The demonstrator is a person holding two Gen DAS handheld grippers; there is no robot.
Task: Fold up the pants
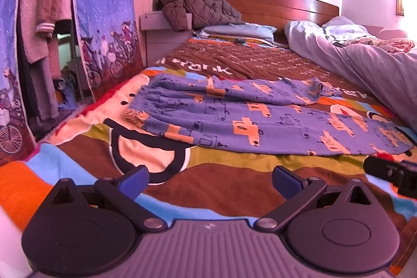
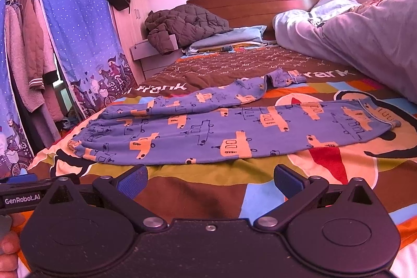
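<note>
Blue pants [image 1: 250, 119] with orange car prints lie spread on the bed, waistband at the left, legs running right. In the right wrist view the pants [image 2: 221, 129] show the near leg flat and the far leg bent, its cuff crumpled toward the headboard. My left gripper [image 1: 209, 181] is open, low over the bedspread, just short of the pants' near edge. My right gripper [image 2: 209, 180] is open too, nothing between its blue pads, in front of the near leg. The right gripper's tip [image 1: 391, 171] shows at the right edge of the left wrist view.
A colourful patterned bedspread [image 2: 198, 189] covers the bed. A rumpled pale duvet [image 2: 365, 33] lies along the right side. Pillows and a brown quilted jacket [image 2: 179, 25] sit by the wooden headboard [image 2: 260, 1]. A blue curtained wardrobe [image 2: 75, 25] with hanging clothes stands on the left.
</note>
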